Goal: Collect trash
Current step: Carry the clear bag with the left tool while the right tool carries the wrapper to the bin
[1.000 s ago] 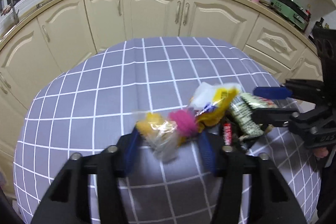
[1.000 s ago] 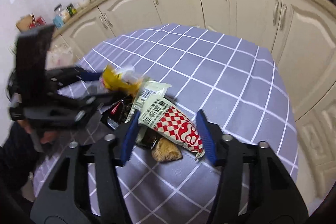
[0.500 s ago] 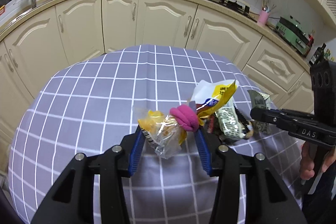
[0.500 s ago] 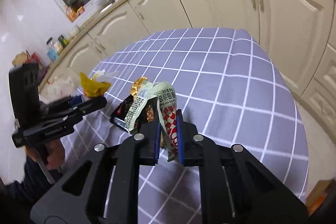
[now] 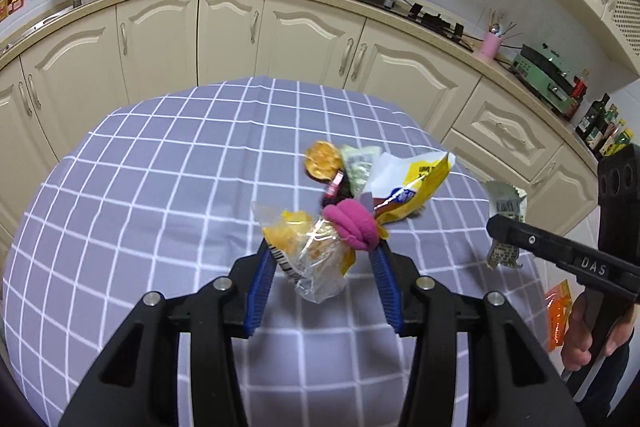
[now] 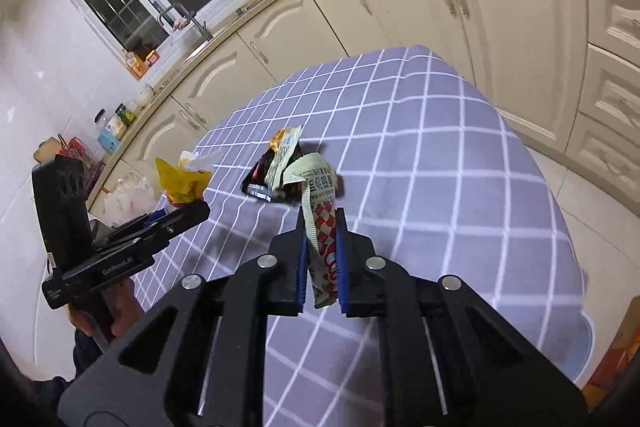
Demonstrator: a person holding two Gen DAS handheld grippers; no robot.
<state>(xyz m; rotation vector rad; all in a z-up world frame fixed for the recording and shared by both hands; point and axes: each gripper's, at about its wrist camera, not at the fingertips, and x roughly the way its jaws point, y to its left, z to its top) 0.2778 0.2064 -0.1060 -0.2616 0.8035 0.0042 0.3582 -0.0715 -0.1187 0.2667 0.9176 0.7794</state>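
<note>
My left gripper (image 5: 322, 259) is shut on a bundle of wrappers (image 5: 316, 253): a clear bag with yellow crumbs, a pink lump (image 5: 352, 227) and a yellow-white bag (image 5: 416, 175), held above the checked table (image 5: 160, 207). My right gripper (image 6: 322, 243) is shut on a red-and-white checked snack wrapper (image 6: 320, 223), lifted above the table (image 6: 440, 187). A small pile of dark and gold wrappers (image 6: 276, 167) lies on the cloth; in the left wrist view it shows as a gold disc and dark wrappers (image 5: 324, 163).
Cream kitchen cabinets (image 5: 240, 27) curve round behind the table, with a stove and pans on the counter. An orange packet (image 5: 558, 311) shows low at the right, past the table edge. A white plastic bag (image 6: 128, 195) sits beyond the table's left side.
Both grippers have closed on wrappers and lifted them off the table. The right gripper rose with the red-and-white wrapper; the left rose with the yellow and pink bundle.
</note>
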